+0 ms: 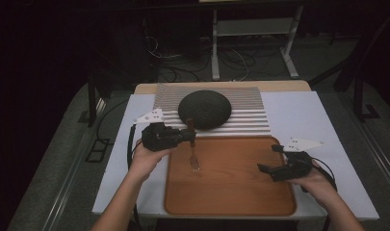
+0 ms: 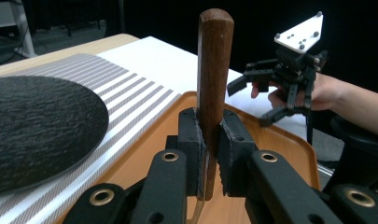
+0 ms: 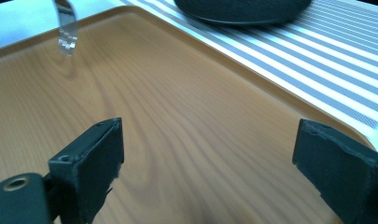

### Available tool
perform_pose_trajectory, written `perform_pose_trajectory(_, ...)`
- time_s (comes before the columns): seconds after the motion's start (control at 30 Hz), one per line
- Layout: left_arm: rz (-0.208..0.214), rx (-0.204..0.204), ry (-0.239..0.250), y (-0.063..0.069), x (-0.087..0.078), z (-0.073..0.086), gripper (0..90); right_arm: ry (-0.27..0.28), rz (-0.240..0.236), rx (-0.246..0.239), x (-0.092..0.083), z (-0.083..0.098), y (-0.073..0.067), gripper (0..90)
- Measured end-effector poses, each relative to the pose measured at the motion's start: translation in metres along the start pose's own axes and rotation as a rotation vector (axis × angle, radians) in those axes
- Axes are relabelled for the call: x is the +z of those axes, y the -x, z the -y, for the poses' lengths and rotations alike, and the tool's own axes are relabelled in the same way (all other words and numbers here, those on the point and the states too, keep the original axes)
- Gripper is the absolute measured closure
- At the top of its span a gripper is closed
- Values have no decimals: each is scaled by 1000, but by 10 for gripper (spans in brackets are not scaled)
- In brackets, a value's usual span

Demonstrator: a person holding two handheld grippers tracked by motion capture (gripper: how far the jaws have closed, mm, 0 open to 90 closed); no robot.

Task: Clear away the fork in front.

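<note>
Because the fork (image 1: 193,147) seems light, stiff and slippery at its metal end, the left tongs (image 1: 190,134) rightly clench its wooden handle, while the right tongs (image 1: 271,159) hang released above the tray (image 1: 231,192).

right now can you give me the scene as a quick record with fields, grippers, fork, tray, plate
left gripper: shut on the wooden handle of the fork, held over the tray
fork tines: point down toward the tray, metal end visible in the right gripper view
right gripper: open, nothing between the jaws, above the tray's right part
tray: wooden, on the white table cover
plate: dark, round, on the striped mat behind the tray
</note>
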State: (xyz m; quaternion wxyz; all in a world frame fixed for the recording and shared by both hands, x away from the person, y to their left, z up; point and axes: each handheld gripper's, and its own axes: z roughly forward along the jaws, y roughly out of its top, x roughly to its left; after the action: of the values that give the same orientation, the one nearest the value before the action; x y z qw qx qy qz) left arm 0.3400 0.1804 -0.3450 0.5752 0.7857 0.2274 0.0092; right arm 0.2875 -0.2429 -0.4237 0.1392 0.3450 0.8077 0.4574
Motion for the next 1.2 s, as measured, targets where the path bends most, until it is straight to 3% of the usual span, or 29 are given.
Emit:
perform_pose_trajectory(0.13, 12, -11, -11, 1, -10, 5, 801, 24, 27, 23, -10, 11, 5, 82)
perform_pose_trajectory(0.27, 46, -48, -17, 4, -23, 11, 801, 25, 48, 40, -18, 21, 8, 82)
perform_pose_trajectory(0.47, 63, -64, -41, 13, -39, 19, 801, 13, 63, 34, -18, 24, 9, 82)
perform_pose_trajectory(0.67, 88, -78, -85, 12, -37, 28, 799, 23, 63, 35, -17, 22, 10, 82)
perform_pose_trajectory(0.9, 58, -85, -92, 3, -32, 33, 792, 14, 66, 37, -16, 23, 12, 82)
perform_pose_trajectory(1.07, 11, -55, -94, -2, -26, 35, 770, 20, 69, 38, -17, 22, 13, 82)
perform_pose_trajectory(1.2, -30, -59, -104, -11, -20, 38, 742, 15, 68, 34, -16, 22, 13, 83)
